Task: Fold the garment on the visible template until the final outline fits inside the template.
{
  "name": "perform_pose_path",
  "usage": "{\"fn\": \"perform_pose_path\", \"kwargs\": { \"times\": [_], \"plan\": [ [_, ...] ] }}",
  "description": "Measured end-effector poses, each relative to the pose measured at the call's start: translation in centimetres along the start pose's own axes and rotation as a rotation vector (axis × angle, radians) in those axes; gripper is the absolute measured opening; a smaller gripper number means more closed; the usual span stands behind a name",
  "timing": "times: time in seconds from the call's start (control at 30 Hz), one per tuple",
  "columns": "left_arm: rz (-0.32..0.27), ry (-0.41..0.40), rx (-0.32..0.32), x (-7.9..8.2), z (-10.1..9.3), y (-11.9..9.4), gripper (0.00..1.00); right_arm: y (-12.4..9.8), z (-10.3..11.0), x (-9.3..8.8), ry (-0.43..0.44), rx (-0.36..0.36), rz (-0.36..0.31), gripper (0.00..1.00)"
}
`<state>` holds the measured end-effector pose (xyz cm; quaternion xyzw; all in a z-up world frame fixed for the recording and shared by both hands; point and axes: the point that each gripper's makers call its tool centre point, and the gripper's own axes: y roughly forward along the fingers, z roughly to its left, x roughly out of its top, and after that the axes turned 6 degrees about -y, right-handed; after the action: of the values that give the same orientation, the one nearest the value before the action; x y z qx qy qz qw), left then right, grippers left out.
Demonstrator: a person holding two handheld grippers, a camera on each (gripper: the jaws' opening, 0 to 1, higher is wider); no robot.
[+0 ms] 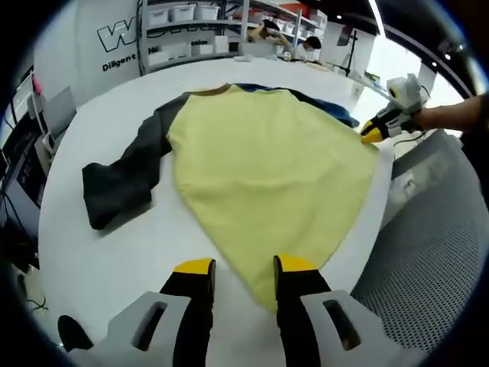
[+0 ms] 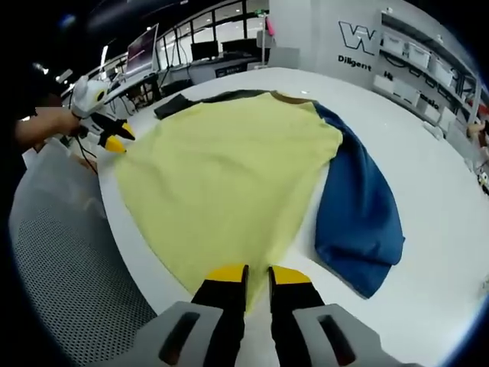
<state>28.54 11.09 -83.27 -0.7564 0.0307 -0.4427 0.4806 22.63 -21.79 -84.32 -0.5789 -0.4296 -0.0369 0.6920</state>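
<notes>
Garment first: a pale yellow knit top (image 1: 267,176) with one charcoal sleeve (image 1: 126,180) and one blue sleeve (image 2: 359,218) lies spread flat on the round white table (image 1: 99,260), filling the middle of both views. No template outline can be made out under it.

Judging from this, the fold has barely begun. Each tool sits at a bottom corner of the yellow body, at the table's near edge, so the step in hand looks like taking hold of the hem. The next move calls for lifting both corners together and carrying them evenly toward the neckline, with the sleeves then turned inward.

At the bottom of the left gripper view, the left gripper (image 1: 243,267) has its yellow-tipped jaws set moderately apart, straddling the hem corner without pinching it. In the right gripper view, the right gripper (image 2: 257,275) has its jaws narrow; whether cloth is caught between them I cannot tell.

White lettering on the wall, upper left of the left gripper view, reads "Diligent" (image 1: 120,61) beneath a large "W" logo; the rest is cut off.
</notes>
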Motion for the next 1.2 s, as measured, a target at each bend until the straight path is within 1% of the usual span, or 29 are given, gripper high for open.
{"fn": "perform_pose_path", "kwargs": {
  "times": [0.07,0.17,0.2,0.37,0.57,0.67,0.73,0.8,0.83,0.9,0.97,1.03,1.1,1.2],
  "plan": [
    [0.006,0.002,-0.001,-0.2,-0.2,0.0,0.26,-0.1,-0.1,0.0,-0.001,-0.007,0.002,0.00],
    [0.030,0.019,0.010,-0.8,-0.3,0.3,0.23,-0.2,-0.1,-0.2,-0.003,-0.010,0.002,0.00],
    [0.028,0.023,0.015,-0.8,-0.3,0.3,0.21,-0.2,0.0,-0.3,-0.006,-0.011,-0.001,0.00],
    [0.049,0.035,0.015,-1.2,-0.5,0.2,0.04,-0.3,0.2,-0.5,-0.010,-0.006,0.002,0.00],
    [0.066,0.012,-0.009,-1.9,-1.1,-0.3,0.03,-1.1,0.7,-1.3,0.021,0.023,0.024,0.00],
    [0.066,0.008,-0.023,-2.2,-1.5,-0.4,0.03,-1.3,0.8,-1.5,0.041,0.023,0.017,0.00],
    [0.062,0.015,-0.027,-2.2,-1.7,-0.5,0.04,-1.4,0.7,-1.1,0.047,0.018,-0.010,0.00],
    [0.053,0.029,-0.018,-2.0,-1.6,-0.5,0.07,-1.7,0.2,-1.0,0.064,0.004,-0.015,0.01],
    [0.050,0.028,-0.017,-1.9,-1.6,-0.5,0.10,-1.8,-0.3,-0.7,0.066,-0.015,-0.032,0.04],
    [0.041,0.029,-0.014,-1.8,-1.5,-0.6,0.13,-2.2,-0.8,-0.6,0.070,-0.029,-0.035,0.05],
    [0.030,0.039,-0.004,-1.6,-1.4,-0.6,0.16,-2.6,-1.9,-0.4,0.068,-0.067,-0.045,0.06],
    [0.010,0.041,0.002,-1.2,-1.4,-0.7,0.21,-3.0,-3.2,-0.7,0.086,-0.101,-0.042,0.06],
    [-0.025,0.023,0.006,-0.4,-1.4,-0.9,0.24,-3.4,-4.4,-0.9,0.097,-0.140,-0.044,0.06],
    [-0.059,0.011,0.012,0.4,-1.4,-1.0,0.28,-4.1,-6.8,-1.7,0.129,-0.219,-0.028,0.07]
  ]
}}
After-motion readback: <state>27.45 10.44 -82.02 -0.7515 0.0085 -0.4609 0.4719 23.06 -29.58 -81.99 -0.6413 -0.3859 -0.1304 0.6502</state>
